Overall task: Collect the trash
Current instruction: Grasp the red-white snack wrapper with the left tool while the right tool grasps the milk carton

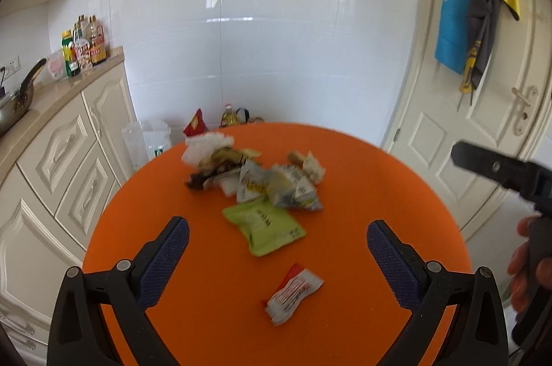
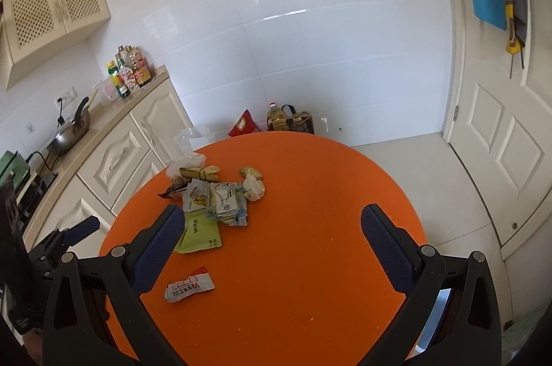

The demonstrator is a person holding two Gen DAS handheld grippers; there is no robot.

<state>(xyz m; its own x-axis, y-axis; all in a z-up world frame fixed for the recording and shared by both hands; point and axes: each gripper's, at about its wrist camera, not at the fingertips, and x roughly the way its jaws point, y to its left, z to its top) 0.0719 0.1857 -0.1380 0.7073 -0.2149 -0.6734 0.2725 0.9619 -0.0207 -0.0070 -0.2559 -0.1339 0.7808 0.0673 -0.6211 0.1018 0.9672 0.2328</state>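
Left wrist view
Left gripper (image 1: 277, 240): jaws spread wide, nothing between the blue pads, held above the near half of the orange table (image 1: 362, 193).
Green pouch (image 1: 264, 225): flat on the table, just on the near side of the trash pile (image 1: 255, 174).
Trash pile: crumpled wrappers, paper and scraps bunched together toward the table's far left part.
Red-and-white sachet (image 1: 293, 293): alone on the table, nearer than the green pouch and apart from it.
Right gripper (image 1: 500, 169): at the right edge beyond the table rim, held by a hand (image 1: 528, 266); blurred, so whether its jaws are apart cannot be told here.

Right wrist view
Right gripper (image 2: 272, 243): jaws wide apart and empty, above the table's near middle.
Green pouch (image 2: 201, 234): partly behind the gripper's left finger, touching the pile's near edge.
Red-and-white sachet (image 2: 189, 287): near the table's left rim.
Left gripper (image 2: 74, 233): off the table's left rim.
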